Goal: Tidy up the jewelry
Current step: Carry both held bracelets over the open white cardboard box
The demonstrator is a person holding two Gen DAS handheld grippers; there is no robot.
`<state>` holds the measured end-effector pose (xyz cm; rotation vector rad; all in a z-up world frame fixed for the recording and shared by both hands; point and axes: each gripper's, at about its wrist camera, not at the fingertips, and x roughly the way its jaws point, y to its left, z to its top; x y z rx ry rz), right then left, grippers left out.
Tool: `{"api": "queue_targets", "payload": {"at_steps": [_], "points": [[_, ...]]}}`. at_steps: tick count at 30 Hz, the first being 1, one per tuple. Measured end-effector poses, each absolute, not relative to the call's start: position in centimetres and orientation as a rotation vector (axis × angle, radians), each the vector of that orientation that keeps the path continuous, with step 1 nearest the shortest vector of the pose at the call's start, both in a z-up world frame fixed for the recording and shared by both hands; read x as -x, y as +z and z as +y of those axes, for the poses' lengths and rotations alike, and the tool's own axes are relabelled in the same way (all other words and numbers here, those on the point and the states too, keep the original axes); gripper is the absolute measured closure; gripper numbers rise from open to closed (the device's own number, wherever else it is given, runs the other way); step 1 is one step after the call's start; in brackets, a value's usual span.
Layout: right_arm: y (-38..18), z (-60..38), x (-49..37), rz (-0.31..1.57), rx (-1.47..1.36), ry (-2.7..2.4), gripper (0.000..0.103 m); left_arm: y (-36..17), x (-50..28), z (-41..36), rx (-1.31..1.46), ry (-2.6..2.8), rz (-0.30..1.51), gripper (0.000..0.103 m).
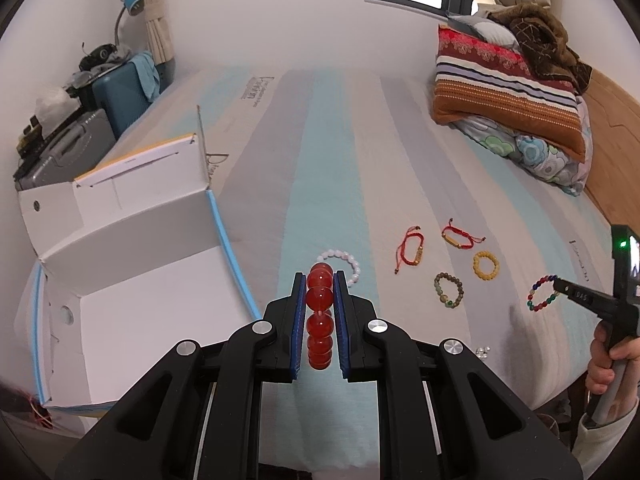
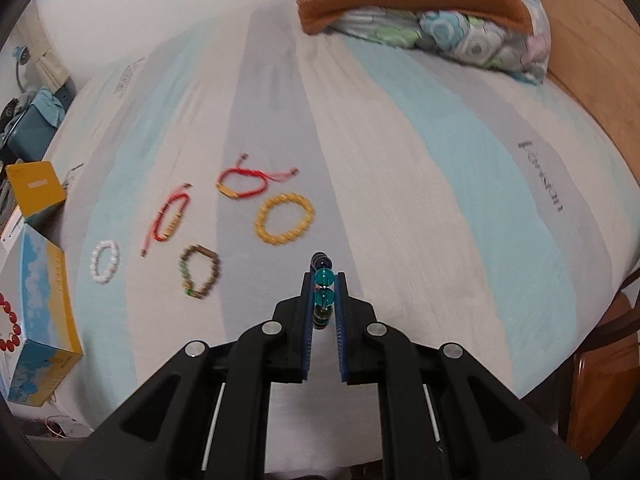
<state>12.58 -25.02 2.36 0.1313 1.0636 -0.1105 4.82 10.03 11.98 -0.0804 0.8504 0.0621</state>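
My left gripper [image 1: 320, 278] is shut on a red bead bracelet [image 1: 319, 320], held above the bed beside the open white box [image 1: 152, 280]. My right gripper [image 2: 324, 276] is shut on a multicoloured bead bracelet [image 2: 323, 294]; it also shows in the left wrist view [image 1: 542, 293]. On the striped bed sheet [image 2: 400, 160] lie a white bead bracelet [image 2: 105, 261], two red cord bracelets [image 2: 170, 216] [image 2: 246, 184], a yellow bead bracelet [image 2: 285, 219] and a brown-green bead bracelet [image 2: 200, 276].
A striped pillow [image 1: 508, 92] and floral quilt [image 1: 536, 152] lie at the head of the bed. Suitcases [image 1: 116, 96] stand beyond the box at the left. A wooden bed frame [image 2: 592, 40] runs along the right. Small silver beads [image 1: 482, 351] lie near the bed's front edge.
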Motion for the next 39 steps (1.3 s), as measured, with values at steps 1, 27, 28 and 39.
{"api": "queue_targets", "payload": {"at_steps": [1,27,28,39], "points": [[2.9,-24.6,-12.6,1.057,-0.125,-0.108,0.094,12.2,-4.7,10.4,0.081,0.068,0.848,0.09],[11.9,-3.5,-12.7,0.898,0.052,0.13,0.094,15.2,0.2,22.6,0.163,0.249,0.795,0.09],[12.1,-2.6,-12.7,0.894,0.056,0.144,0.094,15.2,0.6,23.3,0.169,0.262,0.794,0.09],[13.0,9.3,-10.8,0.851,0.14,0.306,0.094,14.4,4.2,30.7,0.225,0.374,0.802,0.09]]}}
